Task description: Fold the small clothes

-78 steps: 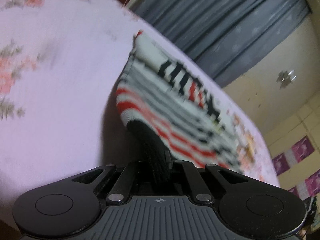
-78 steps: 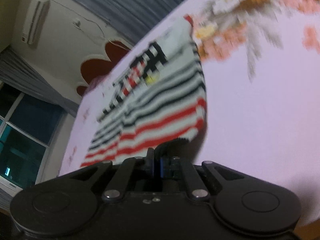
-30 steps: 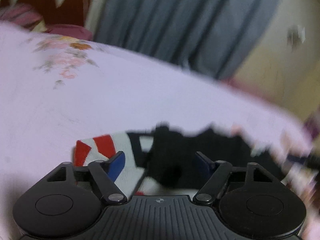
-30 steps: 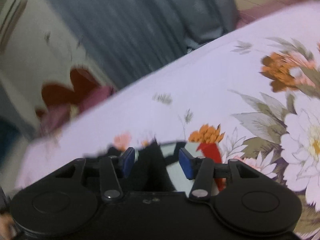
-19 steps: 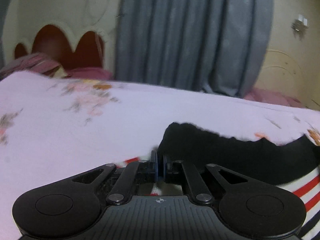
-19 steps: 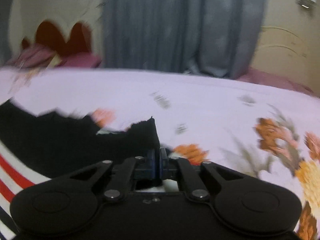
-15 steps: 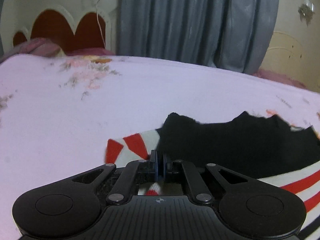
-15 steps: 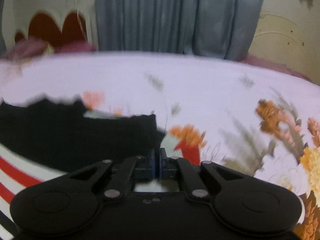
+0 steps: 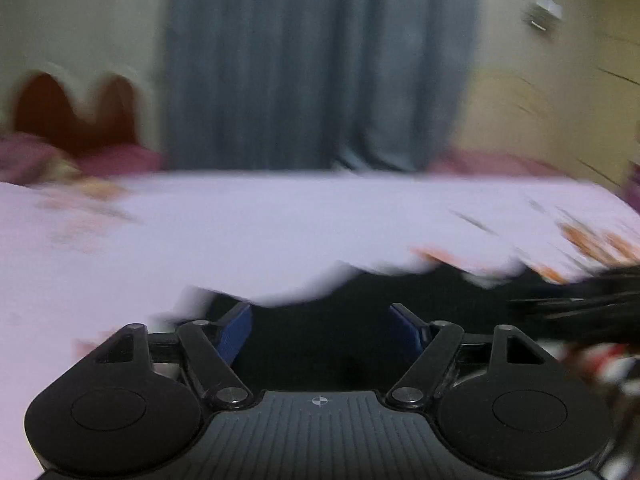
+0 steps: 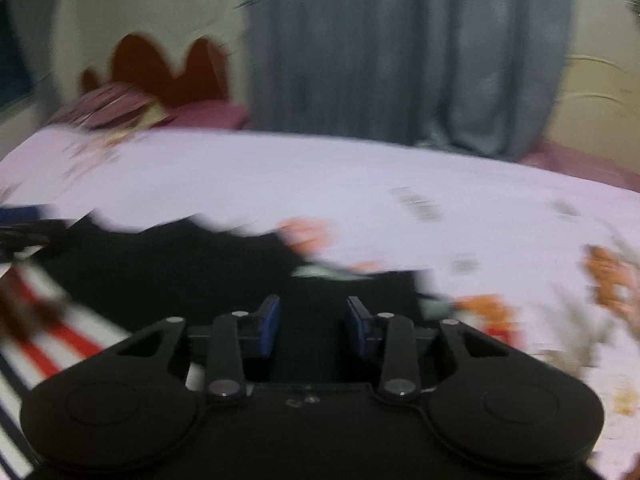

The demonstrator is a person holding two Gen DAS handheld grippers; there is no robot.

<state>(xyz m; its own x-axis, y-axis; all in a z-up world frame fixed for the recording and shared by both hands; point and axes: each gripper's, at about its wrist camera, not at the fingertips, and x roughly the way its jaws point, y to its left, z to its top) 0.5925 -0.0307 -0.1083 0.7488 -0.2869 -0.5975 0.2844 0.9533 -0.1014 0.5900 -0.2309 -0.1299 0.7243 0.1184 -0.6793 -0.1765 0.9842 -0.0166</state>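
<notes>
A small striped garment, white with red and black stripes and a wide black band (image 10: 168, 268), lies on the lilac flowered bedsheet (image 10: 320, 176). In the left wrist view the black band (image 9: 360, 308) runs across just beyond my left gripper (image 9: 326, 330), whose jaws are opening; the blue pads (image 9: 236, 330) stand wide apart and press on nothing. My right gripper (image 10: 313, 320) hangs over the band's right end with its jaws opening too, blue pads (image 10: 270, 318) apart, black cloth showing between them but not pinched. Both views are blurred by motion.
A grey curtain (image 9: 320, 64) hangs behind the bed. A dark red scalloped headboard (image 10: 168, 68) and a pink pillow (image 10: 116, 110) stand at the far left. Orange flower prints (image 10: 488, 312) mark the sheet at the right. The other gripper (image 9: 580, 304) shows as a dark blur at the right edge.
Both grippers were shut on the garment's black edge half a second ago; both have now let go, their jaws spread, and the views have shifted sideways over the garment lying on the bed.
</notes>
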